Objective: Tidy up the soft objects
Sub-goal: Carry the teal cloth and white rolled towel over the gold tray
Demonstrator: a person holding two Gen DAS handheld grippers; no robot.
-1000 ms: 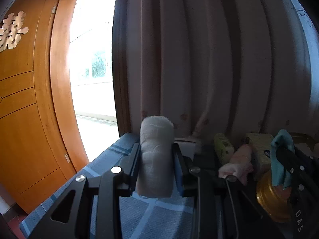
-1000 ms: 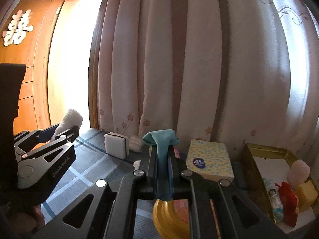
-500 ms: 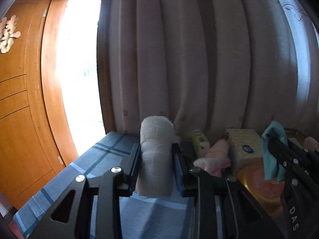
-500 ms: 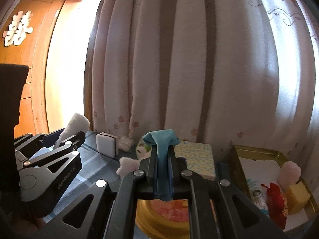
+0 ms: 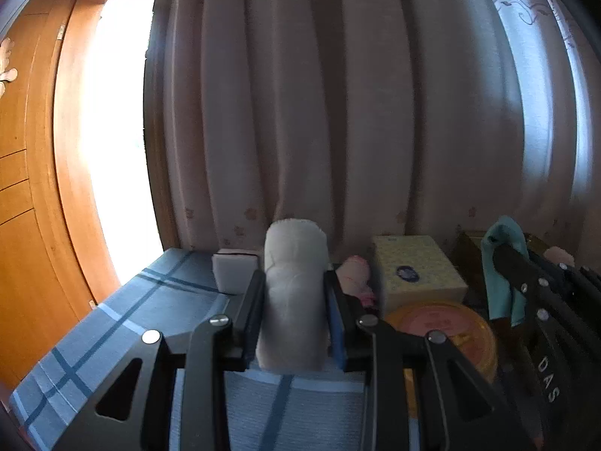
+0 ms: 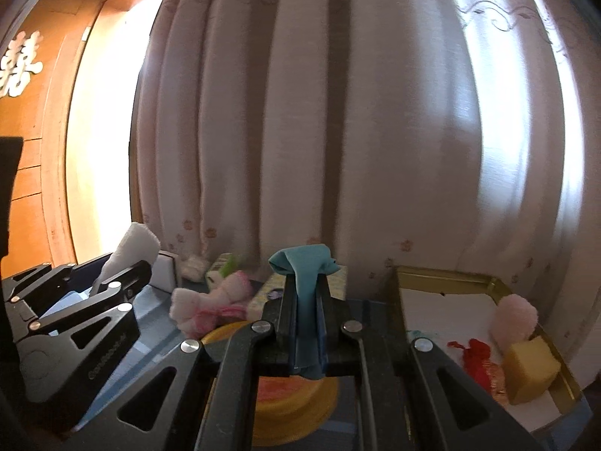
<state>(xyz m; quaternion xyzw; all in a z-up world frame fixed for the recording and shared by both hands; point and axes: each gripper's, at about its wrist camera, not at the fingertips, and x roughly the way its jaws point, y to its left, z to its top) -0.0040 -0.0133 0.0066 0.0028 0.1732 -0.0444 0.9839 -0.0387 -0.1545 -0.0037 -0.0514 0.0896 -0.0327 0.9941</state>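
Observation:
My left gripper [image 5: 293, 289] is shut on a rolled white towel [image 5: 291, 293] and holds it upright above the blue checked tablecloth [image 5: 112, 330]. My right gripper [image 6: 305, 293] is shut on a folded teal cloth [image 6: 304, 274]; it also shows in the left wrist view [image 5: 503, 270]. A gold tray [image 6: 443, 276] at the right holds a pink pompom [image 6: 514, 317], a yellow sponge [image 6: 529, 372] and a red soft item [image 6: 475, 357]. A pink plush [image 6: 210, 302] lies on the table between the grippers.
A yellow patterned tissue box [image 5: 413, 270], a round yellow tin [image 5: 447, 334] and a white block [image 5: 234, 270] stand on the table. A pale curtain [image 5: 338, 112] hangs close behind. A wooden door frame [image 5: 71, 150] is at the left.
Both grippers have swung to the right along the table, each still holding its cloth. The gold tray and the tissue box now sit nearer the middle of the views.

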